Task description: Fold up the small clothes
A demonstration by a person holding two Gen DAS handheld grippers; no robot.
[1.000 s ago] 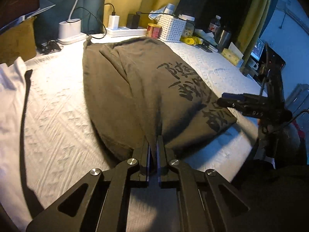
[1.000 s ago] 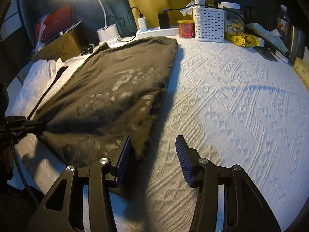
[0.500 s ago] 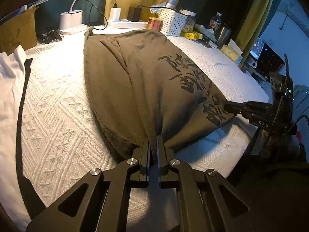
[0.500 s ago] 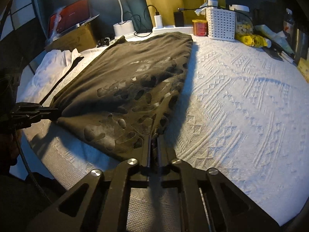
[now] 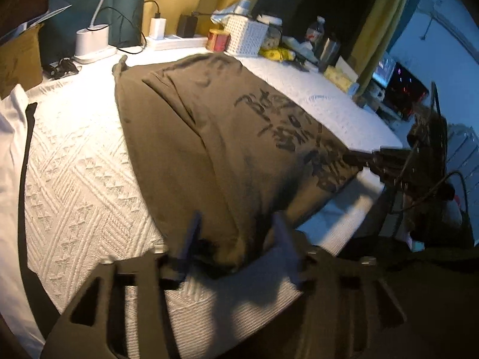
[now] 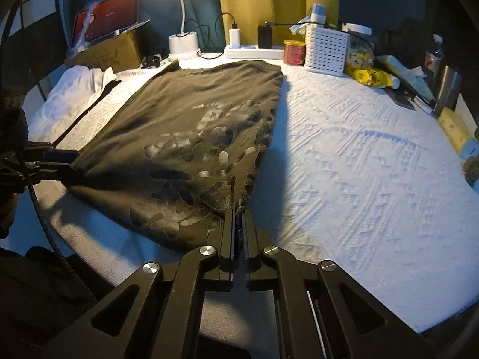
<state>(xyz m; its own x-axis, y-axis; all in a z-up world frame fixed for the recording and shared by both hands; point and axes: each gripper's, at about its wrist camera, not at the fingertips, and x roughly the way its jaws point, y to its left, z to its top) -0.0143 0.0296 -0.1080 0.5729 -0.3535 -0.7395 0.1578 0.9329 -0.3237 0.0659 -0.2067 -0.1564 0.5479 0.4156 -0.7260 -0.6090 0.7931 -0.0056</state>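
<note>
At the far left a white garment (image 5: 12, 137) lay bunched on the white textured bedspread (image 5: 77, 179). Beside it the olive-brown T-shirt with dark printed characters (image 5: 209, 137) stretched lengthwise down the bed, its near hem at the bed's front edge. The left gripper (image 5: 236, 233) had its fingers apart, blurred, straddling the left corner of that hem without clamping it. Further right, the right gripper (image 6: 238, 221) had its fingers pressed together on the hem's right corner.

The step in hand seemed to be carrying the bottom hem up toward the collar. To do it well, the left fingers would probably need to take the corner again before lifting, so both corners rise level and the fold line falls straight across the print; pulling with one corner alone would likely skew the cloth.

Motion blur smeared the left fingertips, so contact with the cloth was uncertain. How many layers the right fingers held could not be told, and the shirt's sleeves were tucked out of sight.
</note>
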